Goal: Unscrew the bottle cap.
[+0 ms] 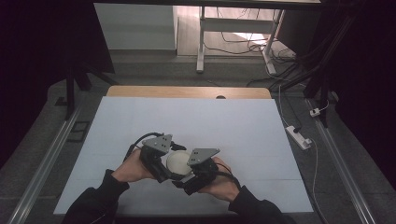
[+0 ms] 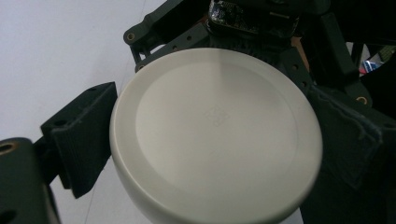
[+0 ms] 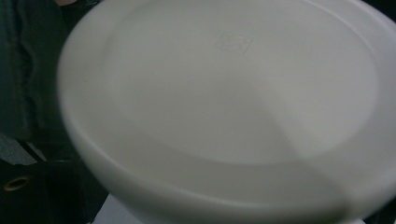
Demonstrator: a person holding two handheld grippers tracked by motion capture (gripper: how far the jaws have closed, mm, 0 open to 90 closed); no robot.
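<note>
A person holds a round white bowl [image 1: 177,162], turned bottom-up, above the near middle of a white table [image 1: 233,126]. The left gripper [image 1: 161,161] clamps its sides, jaws narrowed against the rim. The right gripper [image 1: 198,170] crowds the bowl, its grip impossible to tell. Judging by this, the bowl is lifted but not yet set down. A faint embossed mark [image 2: 215,115] on the base is unreadable.

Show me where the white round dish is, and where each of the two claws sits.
white round dish [image 2: 215,135]: left gripper view, middle of its flat base.
left claw [image 1: 161,165]: high view, black jaws at the dish's left edge.
right claw [image 1: 192,170]: high view, black jaws at the dish's right edge.
</note>
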